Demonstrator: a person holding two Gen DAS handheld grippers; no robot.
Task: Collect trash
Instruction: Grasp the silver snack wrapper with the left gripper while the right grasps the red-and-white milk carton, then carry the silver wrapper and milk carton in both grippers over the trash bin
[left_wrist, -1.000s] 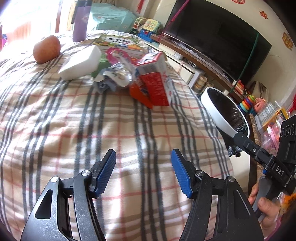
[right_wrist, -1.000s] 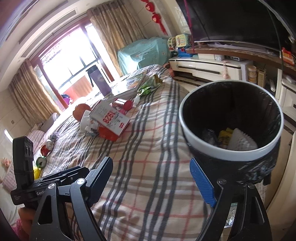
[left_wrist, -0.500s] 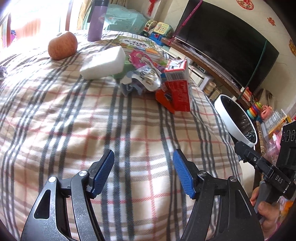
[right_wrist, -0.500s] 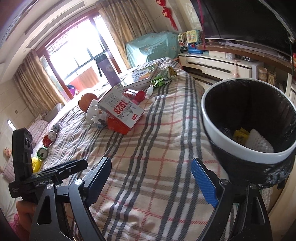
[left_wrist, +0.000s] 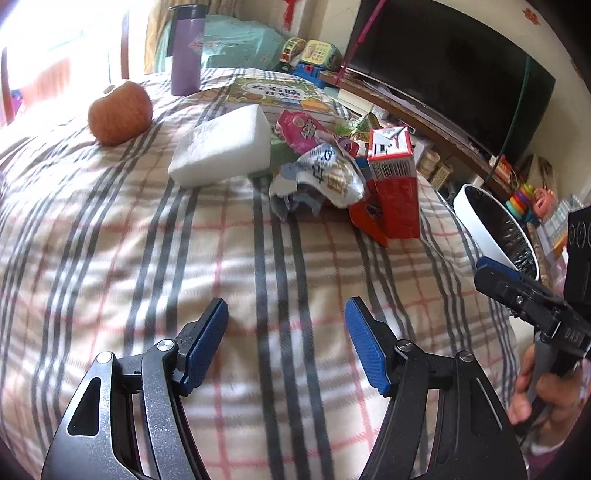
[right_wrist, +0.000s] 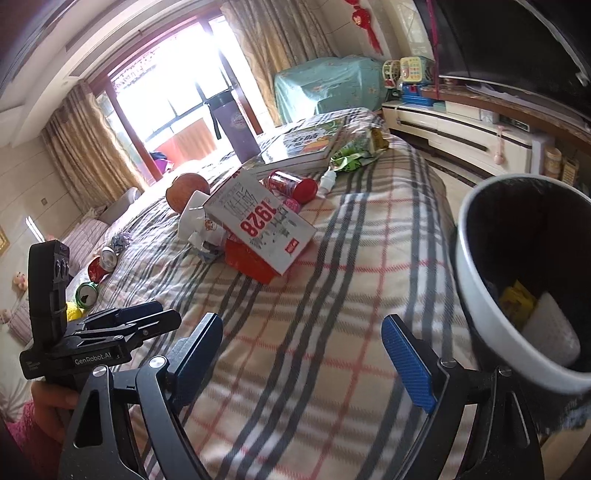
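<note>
A pile of trash lies on the plaid blanket: a red carton (left_wrist: 393, 192) (right_wrist: 266, 229), a crumpled white wrapper (left_wrist: 321, 181), a pink packet (left_wrist: 299, 129) and a white foam block (left_wrist: 225, 146). A red can (right_wrist: 293, 183) and a green wrapper (right_wrist: 351, 158) lie beyond it. The white-rimmed trash bin (right_wrist: 524, 277) (left_wrist: 495, 229) stands off the bed's right edge with scraps inside. My left gripper (left_wrist: 286, 345) is open and empty, short of the pile. My right gripper (right_wrist: 303, 358) is open and empty over the blanket, left of the bin.
An apple (left_wrist: 120, 112), a purple flask (left_wrist: 185, 51) and a picture book (left_wrist: 277, 92) sit at the far end of the bed. Cans (right_wrist: 96, 266) lie at the bed's left side. A TV (left_wrist: 450, 66) and a low cabinet (right_wrist: 461, 133) stand to the right.
The left gripper has moved left, bringing the apple and flask more into view. The right gripper has swung left, away from the bin, which now sits at the right edge.
</note>
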